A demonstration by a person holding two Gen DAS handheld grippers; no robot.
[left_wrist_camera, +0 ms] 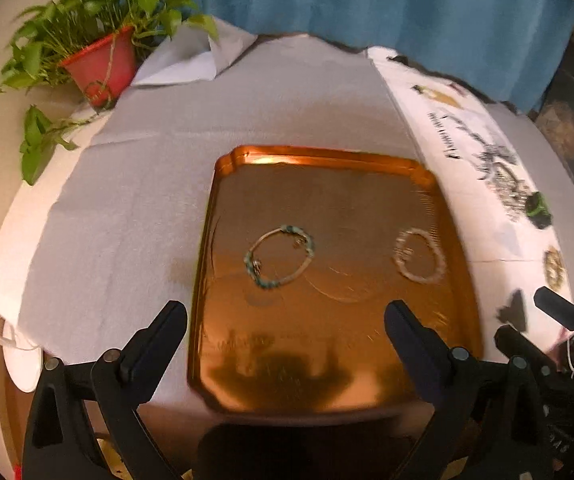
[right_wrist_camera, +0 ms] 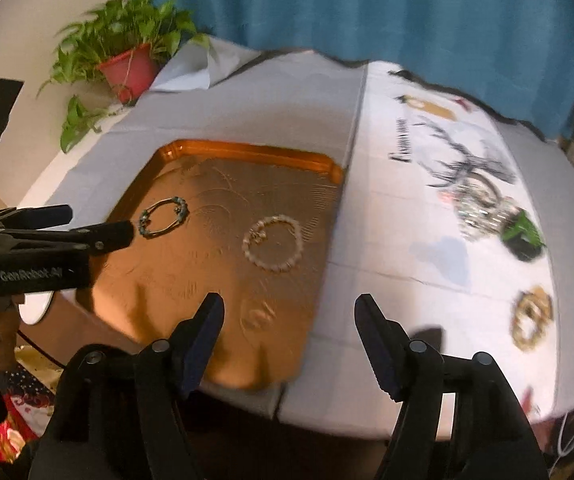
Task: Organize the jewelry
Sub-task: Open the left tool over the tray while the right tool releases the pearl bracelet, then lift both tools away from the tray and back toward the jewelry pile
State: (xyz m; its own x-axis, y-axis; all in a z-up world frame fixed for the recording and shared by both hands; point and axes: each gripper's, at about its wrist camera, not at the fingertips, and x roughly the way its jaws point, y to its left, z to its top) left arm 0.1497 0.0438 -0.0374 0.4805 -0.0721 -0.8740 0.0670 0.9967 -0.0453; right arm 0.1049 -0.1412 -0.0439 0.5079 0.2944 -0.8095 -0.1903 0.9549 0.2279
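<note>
Left wrist view
Left gripper (left_wrist_camera: 285,316): spread wide, nothing between the fingers, hovering over the near half of the copper tray (left_wrist_camera: 223,280).
Turquoise bead bracelet (left_wrist_camera: 279,257): flat on the tray, straight ahead of the left gripper and slightly toward its left finger; a closed loop, a little longer along the diagonal running up to the right.
Pale bead bracelet (left_wrist_camera: 420,256): flat on the tray's right part, ahead of the right finger, well apart from the turquoise loop.
Right gripper (left_wrist_camera: 527,320): seen at the right edge, over the white printed cloth (left_wrist_camera: 439,128).
Gold chain bracelet (left_wrist_camera: 553,267): off the tray, on the white cloth, far to the right of the left gripper.

Right wrist view
Right gripper (right_wrist_camera: 289,314): released, fingers apart and empty, straddling the tray's right edge.
Gold chain bracelet (right_wrist_camera: 532,318): on the white cloth to the right of the right finger, near it; roughly round, slightly taller than wide.
Silver jewelry pile (right_wrist_camera: 483,210): farther ahead and right, beside a green and black piece (right_wrist_camera: 524,234).
Left gripper (right_wrist_camera: 99,224): at the left, tips close beside the turquoise loop.

Judgement
Nearer arm: right gripper for the loose pieces on the cloth; likely needs a turn to the right.
Remaining: gold chain and silver pile not yet on the tray.
</note>
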